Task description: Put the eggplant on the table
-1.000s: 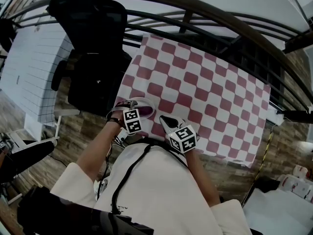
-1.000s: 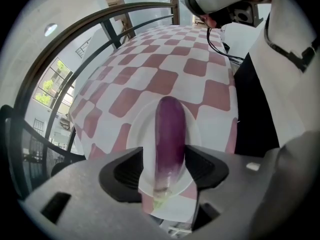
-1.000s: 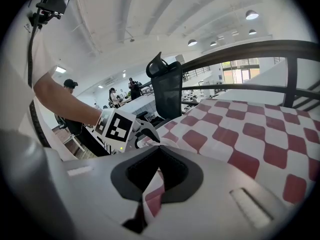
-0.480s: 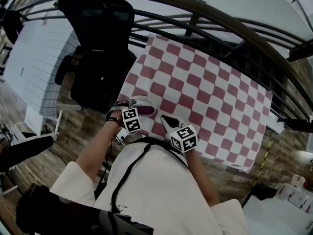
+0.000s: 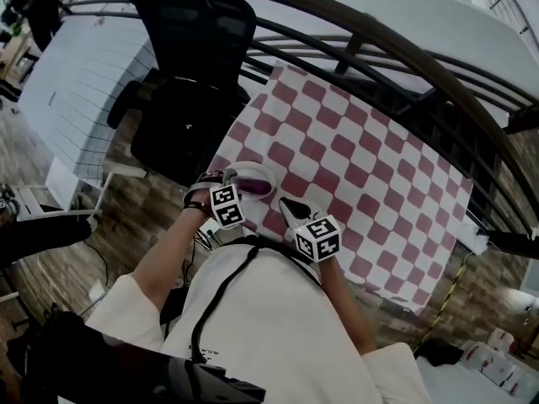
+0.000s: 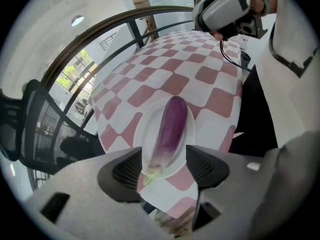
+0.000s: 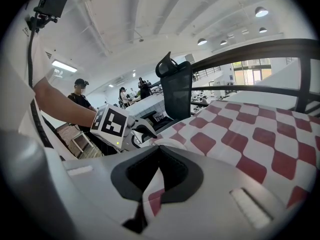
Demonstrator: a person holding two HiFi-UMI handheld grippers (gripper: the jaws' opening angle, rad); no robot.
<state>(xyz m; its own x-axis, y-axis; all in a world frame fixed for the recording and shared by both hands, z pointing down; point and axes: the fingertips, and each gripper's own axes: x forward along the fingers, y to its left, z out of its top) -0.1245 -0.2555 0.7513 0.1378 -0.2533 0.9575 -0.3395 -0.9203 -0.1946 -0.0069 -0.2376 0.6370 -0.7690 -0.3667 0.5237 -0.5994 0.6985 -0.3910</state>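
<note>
The eggplant (image 6: 170, 129) lies lengthwise on a white plate (image 6: 144, 129), just ahead of the left gripper (image 6: 165, 156). Its green stem end reaches into the gap between the jaws. The jaws are spread wide, one on each side of the stem end, and neither ribbed dark pad touches the eggplant. The left gripper points steeply down at the plate.

The eggplant is long, smooth and glossy purple, and it narrows towards the stem. The plate is plain, smooth and shallow. It sits on a red-and-white checked cloth (image 6: 200, 76) that covers the worktop, close to the cloth's near edge in front of the person.

The right gripper (image 7: 160, 149) hangs just beside the left one, over the same near edge. Its jaws are pressed together at the tips with nothing between them.

A black mesh chair (image 5: 181, 82) stands beside the worktop on the left gripper's side. A dark curved railing (image 5: 379, 40) runs along the worktop's far side. The floor (image 5: 143, 217) is wood plank. The right gripper view shows some people (image 7: 80, 96) standing far off. Nothing lies between the left gripper and the eggplant.
</note>
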